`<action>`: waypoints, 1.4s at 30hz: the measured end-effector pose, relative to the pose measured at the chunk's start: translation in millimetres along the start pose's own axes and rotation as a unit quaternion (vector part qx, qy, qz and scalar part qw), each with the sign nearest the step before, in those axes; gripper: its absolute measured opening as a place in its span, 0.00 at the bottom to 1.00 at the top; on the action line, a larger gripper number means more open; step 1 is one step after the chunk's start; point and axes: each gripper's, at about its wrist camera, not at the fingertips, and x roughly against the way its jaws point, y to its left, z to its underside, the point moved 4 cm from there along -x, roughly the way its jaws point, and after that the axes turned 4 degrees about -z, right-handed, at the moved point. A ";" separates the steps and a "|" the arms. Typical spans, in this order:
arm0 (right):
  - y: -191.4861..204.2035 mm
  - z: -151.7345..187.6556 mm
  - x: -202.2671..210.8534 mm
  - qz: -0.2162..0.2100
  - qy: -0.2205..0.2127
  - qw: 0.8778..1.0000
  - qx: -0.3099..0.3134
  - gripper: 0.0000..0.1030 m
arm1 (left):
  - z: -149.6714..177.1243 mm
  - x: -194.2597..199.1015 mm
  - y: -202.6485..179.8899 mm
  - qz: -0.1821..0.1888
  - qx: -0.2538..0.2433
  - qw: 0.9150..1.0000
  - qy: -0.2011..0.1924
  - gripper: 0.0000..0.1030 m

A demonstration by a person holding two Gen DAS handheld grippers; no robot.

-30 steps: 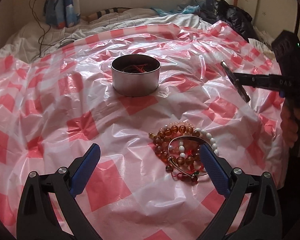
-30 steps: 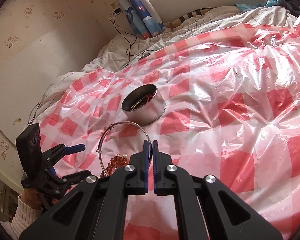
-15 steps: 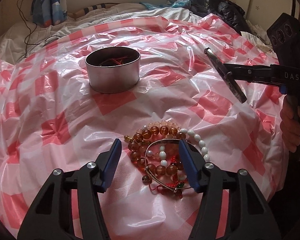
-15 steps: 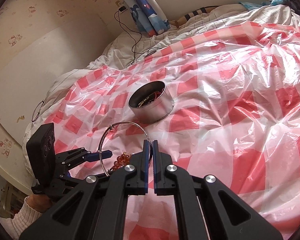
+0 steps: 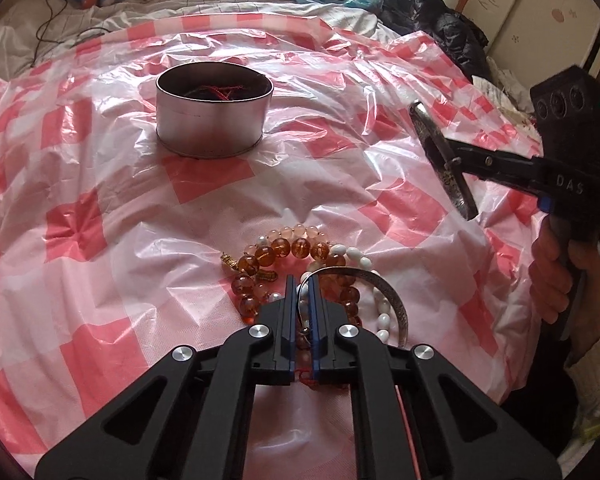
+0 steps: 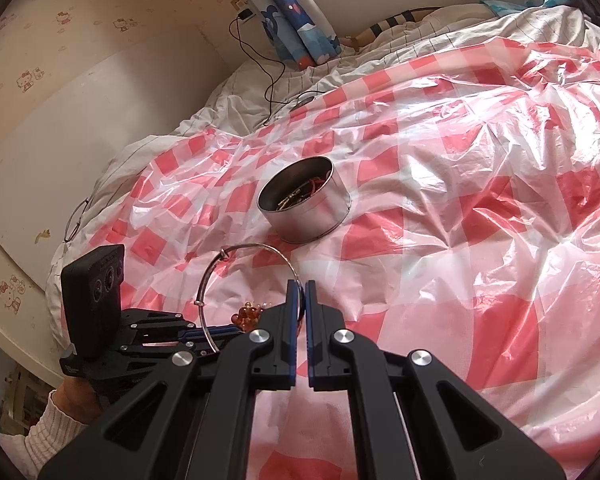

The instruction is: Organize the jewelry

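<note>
A heap of bracelets lies on the checked sheet: amber beads (image 5: 280, 248), white beads (image 5: 360, 256) and a silver bangle (image 5: 384, 292). My left gripper (image 5: 300, 292) is shut on the left end of that silver bangle, down in the heap. My right gripper (image 6: 302, 292) is shut on a thin silver hoop bangle (image 6: 220, 276) and holds it in the air; from the left wrist it shows edge-on (image 5: 444, 164). The round metal tin (image 5: 214, 116) (image 6: 304, 204) stands beyond, with red cord and other pieces inside. The left gripper (image 6: 204, 332) shows low at the left, by amber beads (image 6: 248, 314).
A crinkled red-and-white plastic sheet (image 6: 480, 240) covers the bed. Pale bedding, a black cable (image 6: 268, 92) and a blue curtain (image 6: 296, 20) lie behind it, and dark clothes (image 5: 440, 28) at the back right. Spectacles (image 6: 76, 220) rest by the wall.
My left gripper came down onto the heap and its jaws went from wide open to shut on the silver bangle. The right gripper stayed put with its hoop.
</note>
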 end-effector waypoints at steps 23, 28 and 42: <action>8.6 -22.1 -10.3 0.015 -0.013 1.000 0.024 0.04 | -66.2 55.4 37.9 -0.006 0.089 0.989 -0.120 0.03; 17.4 -62.8 -14.9 0.026 -0.038 0.998 0.043 0.04 | -104.8 58.6 37.2 -0.010 0.098 0.984 -0.150 0.03; -7.2 -97.7 -40.5 0.065 -0.066 0.995 0.049 0.04 | -142.6 -4.1 65.8 -0.043 0.117 0.984 -0.125 0.03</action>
